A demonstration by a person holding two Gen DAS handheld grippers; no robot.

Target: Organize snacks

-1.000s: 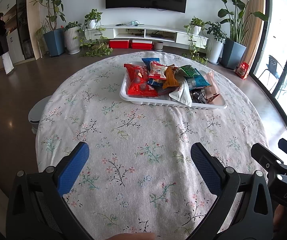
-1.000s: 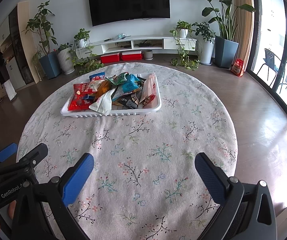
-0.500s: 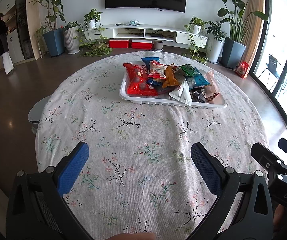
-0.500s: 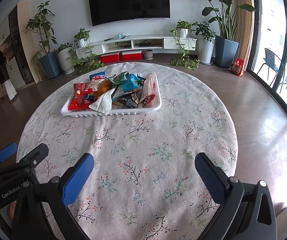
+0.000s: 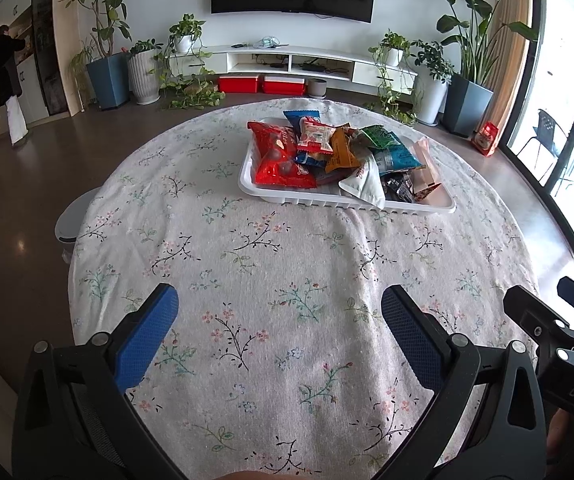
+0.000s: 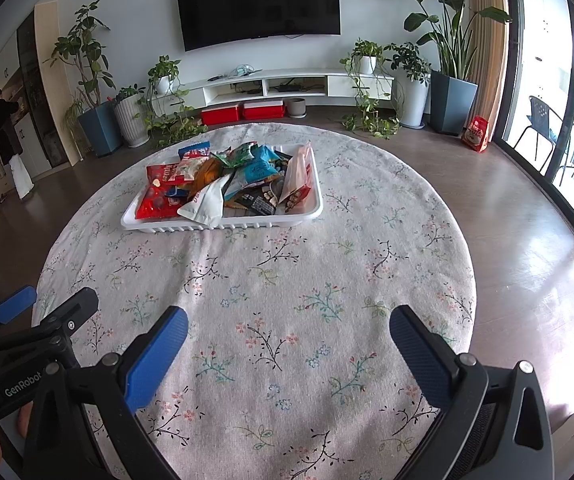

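Fingers [image 5: 149, 336] on the left gripper [image 5: 279, 316] are spread wide with nothing between them, just flowery cloth [image 5: 287, 264] underneath. Same deal on the right gripper [image 6: 287, 340]: its blue-padded fingers [image 6: 415, 354] gape apart and hold nothing. Both grippers hang over the near edge of the round table [image 6: 427, 184], side by side, each one poking into the corner of the other's camera view.

The snacks are all heaped in a white tray [image 5: 283, 196] on the far half of the table, well apart from both grippers. From the left camera the tray sits a bit right of centre; from the right camera it's off to the left. The pile is a proper jumble. There's a big red bag [image 5: 277, 156] at the left end, a blue pack [image 5: 301, 117] at the back, a small red-and-white pack [image 5: 317, 136] lying on top, an orange bag [image 5: 341, 150] next to it, and green [image 5: 379, 136] and teal [image 5: 397, 158] bags toward the right. A white pouch [image 5: 367, 186] droops over the tray's front rim, some dark wrappers [image 5: 399, 188] lie beside it, and a pale pink bag [image 5: 423, 160] leans at the right end.

Behind the table there's a TV [image 6: 259, 2] on the wall, a low white shelf unit [image 6: 287, 84] with two red boxes [image 6: 243, 112] under it, and potted plants [image 6: 87, 64] all over. Someone in dark clothes [image 5: 5, 68] stands way off to the left.
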